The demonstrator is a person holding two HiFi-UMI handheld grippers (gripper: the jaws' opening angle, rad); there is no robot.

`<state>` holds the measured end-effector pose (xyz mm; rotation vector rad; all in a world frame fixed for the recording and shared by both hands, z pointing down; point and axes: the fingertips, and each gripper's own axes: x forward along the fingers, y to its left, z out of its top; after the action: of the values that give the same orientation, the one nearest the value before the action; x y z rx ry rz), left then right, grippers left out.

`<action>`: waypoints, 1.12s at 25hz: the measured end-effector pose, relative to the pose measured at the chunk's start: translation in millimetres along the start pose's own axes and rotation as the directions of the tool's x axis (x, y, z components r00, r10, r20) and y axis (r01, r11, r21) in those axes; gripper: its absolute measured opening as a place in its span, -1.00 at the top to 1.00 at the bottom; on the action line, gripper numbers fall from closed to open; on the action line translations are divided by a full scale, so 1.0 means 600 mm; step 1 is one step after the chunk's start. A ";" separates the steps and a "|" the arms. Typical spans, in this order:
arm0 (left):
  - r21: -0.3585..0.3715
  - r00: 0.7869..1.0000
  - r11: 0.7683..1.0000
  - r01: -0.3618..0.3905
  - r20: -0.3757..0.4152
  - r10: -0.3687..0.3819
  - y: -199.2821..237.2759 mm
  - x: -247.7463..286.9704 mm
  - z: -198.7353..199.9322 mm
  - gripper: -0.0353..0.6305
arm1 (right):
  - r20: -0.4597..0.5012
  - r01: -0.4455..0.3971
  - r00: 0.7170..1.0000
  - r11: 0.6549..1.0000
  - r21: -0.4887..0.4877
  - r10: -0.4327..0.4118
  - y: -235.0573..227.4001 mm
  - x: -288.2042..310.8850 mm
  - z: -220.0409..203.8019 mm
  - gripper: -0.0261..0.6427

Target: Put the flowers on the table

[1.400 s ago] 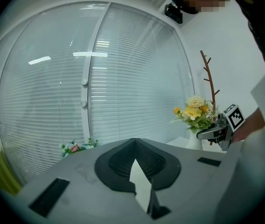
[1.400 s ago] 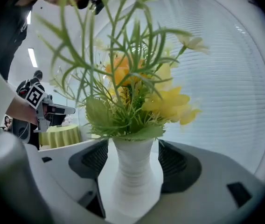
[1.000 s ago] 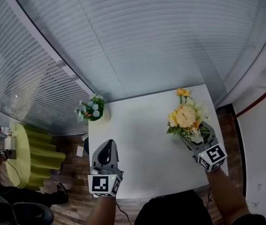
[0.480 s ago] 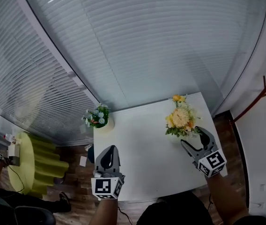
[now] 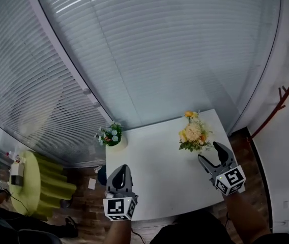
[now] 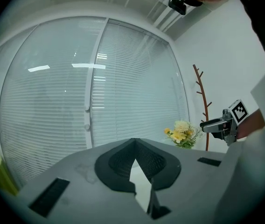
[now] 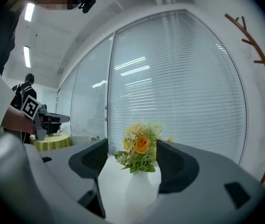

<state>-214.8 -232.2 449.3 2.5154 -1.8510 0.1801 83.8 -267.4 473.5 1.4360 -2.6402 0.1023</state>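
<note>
window blinds (image 5: 160, 50) lowered (lights reflected) | wood floor (image 5: 81, 212) | coat rack (image 6: 207, 139) | green table (image 5: 35, 182)

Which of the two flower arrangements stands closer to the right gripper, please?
The yellow-and-orange bouquet, just ahead of the right gripper; the white-and-blue bunch sits across the table.

Your head camera looks steeply down from well above the table (image 5: 157, 177), with your left gripper (image 5: 122, 169) and right gripper (image 5: 210, 153) at its near edge and the blinds (image 5: 160, 50) beyond. The left gripper view sits low behind its jaws, facing the blinds, with the flowers (image 5: 193, 134) and right gripper off to its right. The right gripper view faces the flowers close up, with the left gripper at its left. All three share the flowers.
</note>
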 end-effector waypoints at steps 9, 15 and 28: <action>0.018 0.999 0.999 -0.034 0.041 0.034 0.009 -0.034 0.014 0.91 | 0.020 0.016 1.000 1.000 0.010 -0.016 -0.001 -0.027 0.034 0.06; 0.041 0.998 0.998 -0.038 0.054 0.036 0.017 -0.042 0.036 0.91 | 0.046 -0.004 0.999 1.000 0.013 0.003 0.002 -0.034 0.050 0.50; 0.001 0.999 0.999 -0.051 0.003 0.051 0.017 -0.067 0.000 0.91 | 0.028 -0.026 0.999 0.997 -0.070 0.028 0.010 -0.049 0.053 0.86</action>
<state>-236.1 -197.0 444.8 2.4723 -1.9173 0.1787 91.8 -244.0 437.9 1.3905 -2.6588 -0.0074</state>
